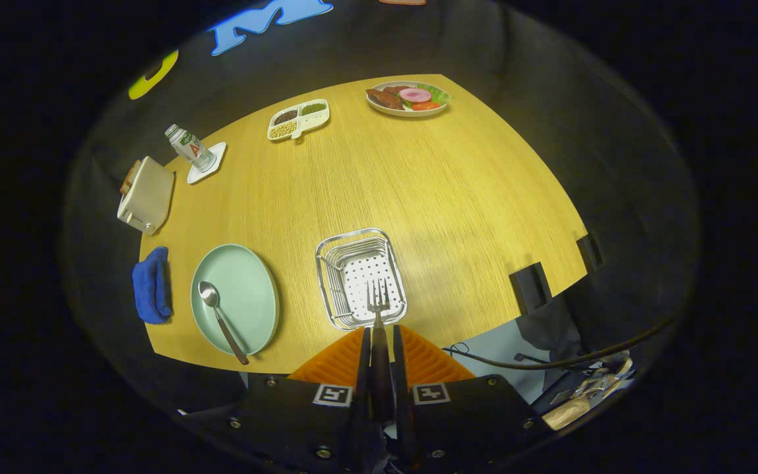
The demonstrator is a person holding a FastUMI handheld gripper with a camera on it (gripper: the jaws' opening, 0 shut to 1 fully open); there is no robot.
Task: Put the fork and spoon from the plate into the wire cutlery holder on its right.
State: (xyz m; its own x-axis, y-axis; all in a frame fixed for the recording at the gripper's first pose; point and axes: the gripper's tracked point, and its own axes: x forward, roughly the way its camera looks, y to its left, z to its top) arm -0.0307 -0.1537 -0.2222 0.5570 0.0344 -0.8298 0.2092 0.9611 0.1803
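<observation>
Gripper (379,342) at lower centre of the frame, fingers closed together on the dark handle of the fork (378,304), both fingers pressing its sides; fork pointing forward beyond the fingertips, tines over the near edge of the wire cutlery holder (360,277), above its perforated base. Whether the tines touch the holder: cannot tell. Holder just above the fingertips, at centre of the frame, on the wooden table (418,184). Left of the holder, near the table's lower-left edge: pale green plate (247,280), bearing the spoon (220,317), bowl toward the plate's left side, dark handle running down and right to overhang the near rim. Plate and holder near each other, not touching. Further left, at the table's edge: folded blue cloth (151,284), just beside the plate. Above the cloth, at middle left: cream toaster (146,194) with bread slices in the slots. Right of and above the toaster: small bottle (189,147), tilted in this view, standing on a white square coaster (210,165). Upper centre: white divided dish (299,119) holding beans and grains in separate compartments. Upper right of that, at the table's far corner: round plate of food (408,100) with meat, a pink slice, tomato and lettuce. Lower right, off the table: black cable (550,363).
</observation>
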